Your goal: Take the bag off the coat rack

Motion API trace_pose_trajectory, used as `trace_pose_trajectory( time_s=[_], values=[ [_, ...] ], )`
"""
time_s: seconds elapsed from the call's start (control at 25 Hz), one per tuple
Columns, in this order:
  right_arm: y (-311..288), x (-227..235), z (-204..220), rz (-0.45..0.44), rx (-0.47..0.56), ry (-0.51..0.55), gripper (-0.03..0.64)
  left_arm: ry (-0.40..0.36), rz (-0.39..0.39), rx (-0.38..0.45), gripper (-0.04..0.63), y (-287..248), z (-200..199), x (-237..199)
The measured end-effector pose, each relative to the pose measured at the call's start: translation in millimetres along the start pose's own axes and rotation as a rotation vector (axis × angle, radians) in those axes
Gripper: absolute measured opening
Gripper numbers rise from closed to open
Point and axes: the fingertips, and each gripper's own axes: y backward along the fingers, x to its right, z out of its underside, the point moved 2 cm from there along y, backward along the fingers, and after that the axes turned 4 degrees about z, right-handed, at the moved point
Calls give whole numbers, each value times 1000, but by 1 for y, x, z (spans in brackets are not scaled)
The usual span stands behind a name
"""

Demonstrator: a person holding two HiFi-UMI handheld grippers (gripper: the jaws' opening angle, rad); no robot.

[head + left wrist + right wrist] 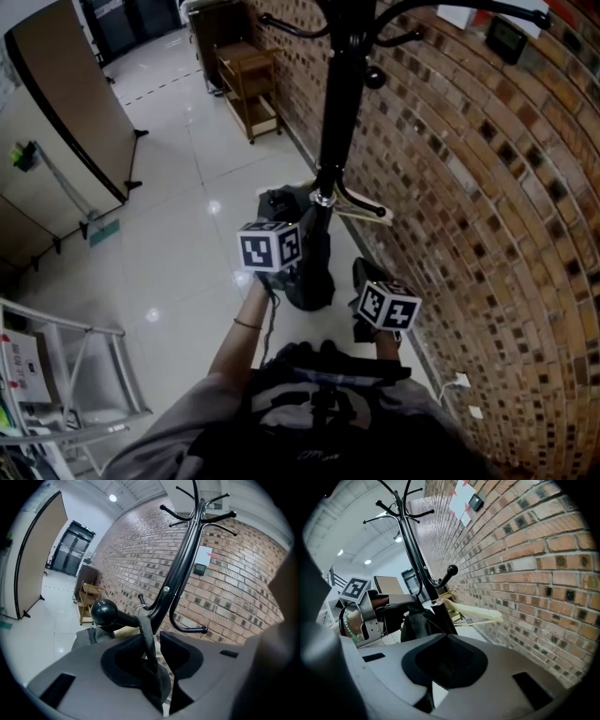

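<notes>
A black coat rack [337, 94] stands by the brick wall. A dark bag [307, 272] hangs low on it, its strap [146, 634] looped over a peg with a ball knob [104, 612]. My left gripper [157, 641] is at that peg, jaws open, and the strap runs down between them without being pinched. In the head view the left gripper [277, 267] sits just left of the bag. My right gripper [375, 281] hangs to the right of the bag, near the wall. In its own view the right gripper [449, 656] looks shut and empty, facing the bag [422, 623].
A pale wooden hanger [361, 208] hangs on the rack above the bag. The brick wall [487, 234] runs close on the right. A wooden shelf cart [248, 84] stands farther along it. A folding board [66, 94] and a metal frame [56, 375] are on the left.
</notes>
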Motion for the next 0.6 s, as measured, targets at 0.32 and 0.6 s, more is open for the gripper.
trace_pose_trajectory(
  time_s=[0.32,0.6],
  values=[
    [-14,9,-15,-23,-25,49,8,-74,-26,-28,80,-13,-4,-3],
    [-29,12,-21,-33,-57,74,8,-105,75,8,54,-7,-7,1]
  ],
)
